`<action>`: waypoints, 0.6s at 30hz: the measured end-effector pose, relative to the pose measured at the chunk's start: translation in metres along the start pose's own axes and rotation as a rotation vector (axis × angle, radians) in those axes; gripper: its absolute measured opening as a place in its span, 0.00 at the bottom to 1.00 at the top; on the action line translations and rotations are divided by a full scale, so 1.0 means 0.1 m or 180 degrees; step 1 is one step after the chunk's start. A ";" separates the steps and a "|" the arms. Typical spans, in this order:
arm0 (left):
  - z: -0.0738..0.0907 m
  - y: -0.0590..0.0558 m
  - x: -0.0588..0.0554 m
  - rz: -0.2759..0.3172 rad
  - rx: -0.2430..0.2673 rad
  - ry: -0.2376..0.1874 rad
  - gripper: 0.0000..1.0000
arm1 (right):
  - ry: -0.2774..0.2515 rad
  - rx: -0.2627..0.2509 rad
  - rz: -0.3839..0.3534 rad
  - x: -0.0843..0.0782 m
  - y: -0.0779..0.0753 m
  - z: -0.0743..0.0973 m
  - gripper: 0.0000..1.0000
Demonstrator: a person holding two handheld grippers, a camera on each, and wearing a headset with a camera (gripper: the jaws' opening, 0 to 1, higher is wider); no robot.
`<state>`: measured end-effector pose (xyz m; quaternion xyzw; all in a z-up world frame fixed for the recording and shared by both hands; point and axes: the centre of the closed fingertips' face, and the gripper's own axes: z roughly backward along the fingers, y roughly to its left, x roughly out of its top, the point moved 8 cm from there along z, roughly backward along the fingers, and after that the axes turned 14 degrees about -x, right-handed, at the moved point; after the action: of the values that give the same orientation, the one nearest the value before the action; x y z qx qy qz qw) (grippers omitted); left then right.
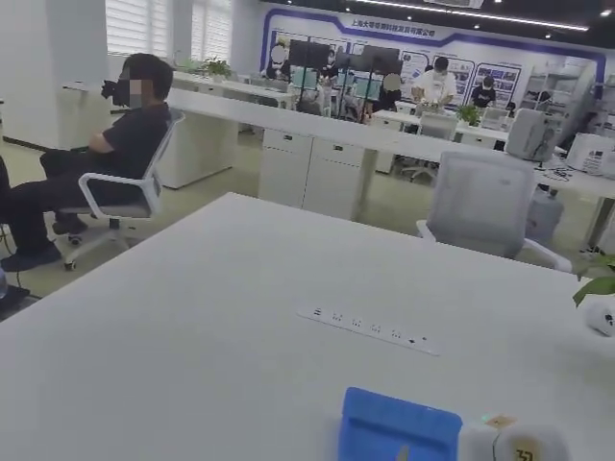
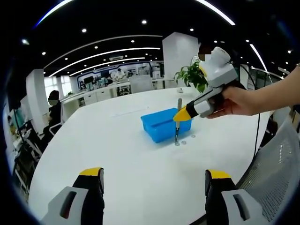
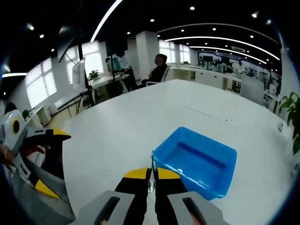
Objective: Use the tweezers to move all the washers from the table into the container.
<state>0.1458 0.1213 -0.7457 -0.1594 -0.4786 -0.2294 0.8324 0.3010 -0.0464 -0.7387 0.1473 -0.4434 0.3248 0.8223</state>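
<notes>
My right claw (image 3: 151,174) is clamped on the tweezers (image 2: 177,132), tips down by the washers (image 2: 183,142) beside the blue container (image 2: 161,133); my left claw (image 2: 154,174) gapes wide, empty, over the desk (image 2: 117,154).

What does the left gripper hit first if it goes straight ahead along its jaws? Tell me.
Probably the blue container, sitting nearly dead ahead across the bare white table. The left gripper has its jaws open with nothing between them. Depth is unclear, so it could touch the table first.
</notes>
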 end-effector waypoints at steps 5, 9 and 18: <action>0.00 0.00 0.00 -0.0006 0.0001 0.0000 0.91 | -0.0068 -0.0022 -0.0029 0.09 -0.04 0.04 0.00; 0.00 0.00 0.00 0.0003 0.0005 0.0001 0.91 | -0.0160 -0.0048 -0.0064 0.19 -0.07 0.05 0.00; 0.00 0.00 -0.01 0.0008 0.0009 0.0020 0.90 | -0.0288 -0.0125 -0.0069 0.38 -0.16 -0.01 0.00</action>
<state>0.1455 0.1213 -0.7463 -0.1582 -0.4761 -0.2282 0.8344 0.3273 -0.0424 -0.7075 0.1504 -0.4848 0.3001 0.8077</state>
